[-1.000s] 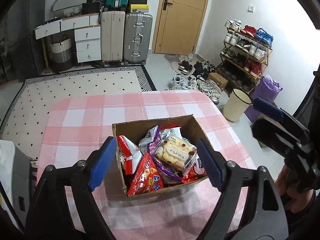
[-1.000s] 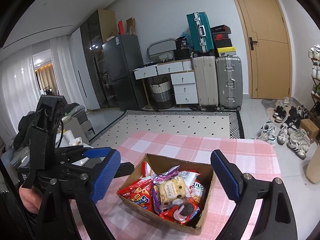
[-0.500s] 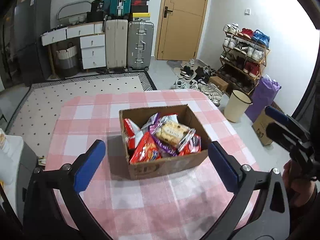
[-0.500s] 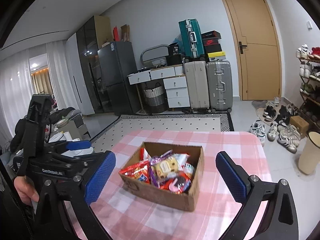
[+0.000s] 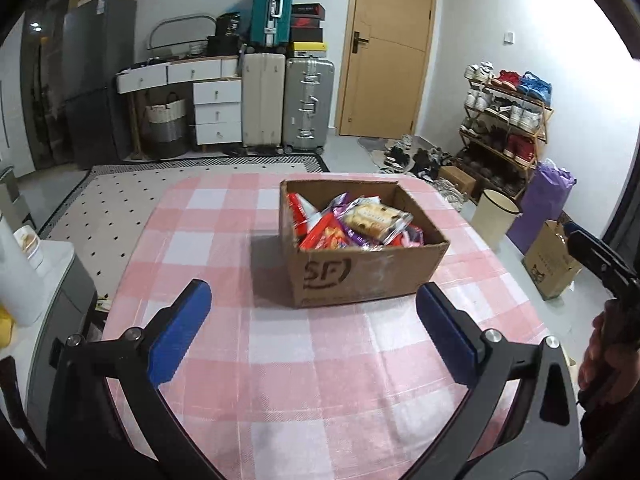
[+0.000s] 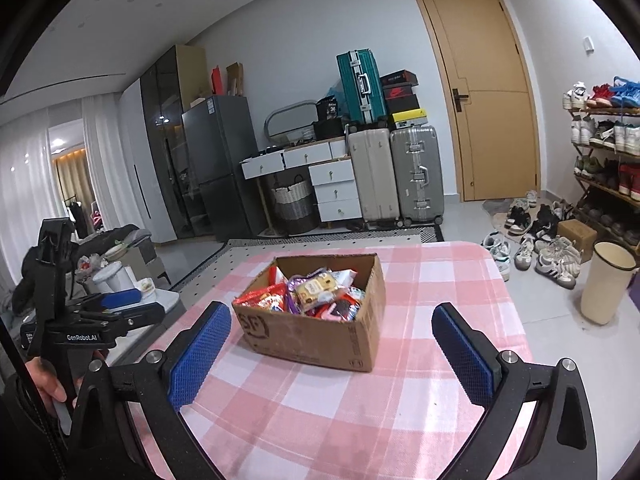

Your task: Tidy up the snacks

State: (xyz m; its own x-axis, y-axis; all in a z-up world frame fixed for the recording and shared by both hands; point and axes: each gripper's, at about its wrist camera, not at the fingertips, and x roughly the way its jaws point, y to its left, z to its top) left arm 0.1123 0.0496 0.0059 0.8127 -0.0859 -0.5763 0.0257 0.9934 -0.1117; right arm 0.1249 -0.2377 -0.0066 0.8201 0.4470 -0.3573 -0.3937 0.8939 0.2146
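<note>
This was a lived-in home, seemingly an entry or living area. A wooden door (image 6: pixel 480 96) stood beside a shoe rack (image 5: pixel 506 120) with loose shoes (image 6: pixel 536 240) on the floor, while suitcases (image 6: pixel 396 172), a white drawer unit (image 6: pixel 334 188), a fridge (image 6: pixel 220 160), a patterned rug (image 5: pixel 160 188) and a table in pink checked cloth (image 5: pixel 320 360) filled the room.

Table (image 5: pixel 320 380), centre of room: cardboard box (image 5: pixel 360 276) on it, toward far end; snack packets (image 5: pixel 356 222) piled in box. Left gripper (image 5: pixel 316 332) & right gripper (image 6: pixel 332 356) over near end, short of box, nothing betw. jaws. Behind table: rug (image 5: pixel 160 188), then drawer unit (image 5: pixel 218 112) w/ basket (image 5: pixel 166 124) to its left, 2 suitcases (image 5: pixel 308 108) to its right, 1 more on top. Door (image 5: pixel 390 52) right of suitcases. Right wall: shoe rack (image 5: pixel 508 120); bin (image 5: pixel 496 220) before it.
</note>
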